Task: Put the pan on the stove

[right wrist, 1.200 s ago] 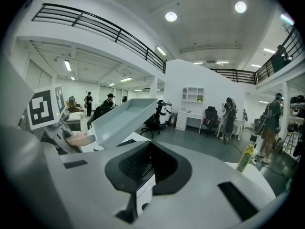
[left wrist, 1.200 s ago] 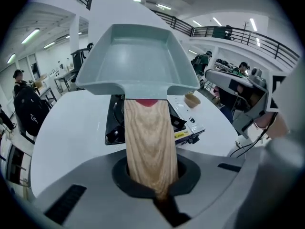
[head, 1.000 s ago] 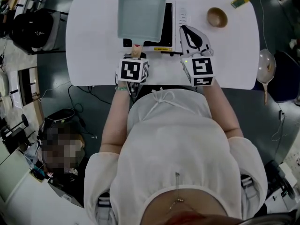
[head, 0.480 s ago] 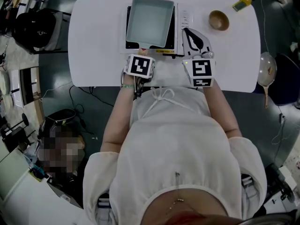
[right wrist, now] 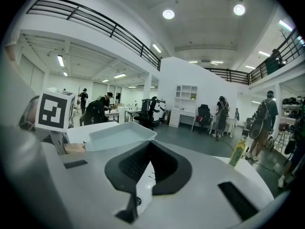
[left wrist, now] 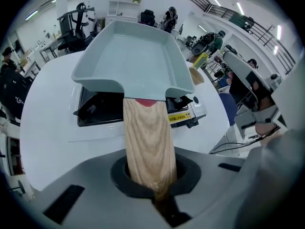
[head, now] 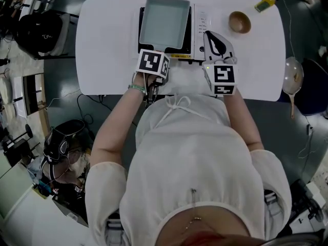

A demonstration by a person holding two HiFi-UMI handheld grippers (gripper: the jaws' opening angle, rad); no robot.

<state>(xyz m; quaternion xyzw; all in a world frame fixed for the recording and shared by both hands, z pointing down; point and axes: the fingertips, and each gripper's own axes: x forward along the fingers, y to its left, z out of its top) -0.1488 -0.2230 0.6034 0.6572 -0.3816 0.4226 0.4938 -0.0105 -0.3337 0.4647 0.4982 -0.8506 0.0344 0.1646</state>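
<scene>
A pale blue-grey rectangular pan [head: 164,22] sits over the black top of the portable stove [head: 187,41] at the table's far middle. I cannot tell whether its base touches the burner. My left gripper [head: 155,54] is shut on the pan's wooden handle [left wrist: 147,142], which runs from between the jaws up to the pan [left wrist: 136,56] above the stove [left wrist: 97,108]. My right gripper [head: 216,41] rests to the right of the stove, jaws shut with nothing between them. From its own view the right gripper [right wrist: 148,144] has the pan [right wrist: 119,136] to its left.
A wooden bowl [head: 239,21] and a yellow bottle [head: 265,0] stand at the back right of the white table [head: 102,60]. A ladle [head: 290,76] lies off the table's right end. People and office chairs are in the room behind.
My left gripper has carried the pan rightward and away from me, so it now covers the stove's top. The right gripper has stayed almost still.
</scene>
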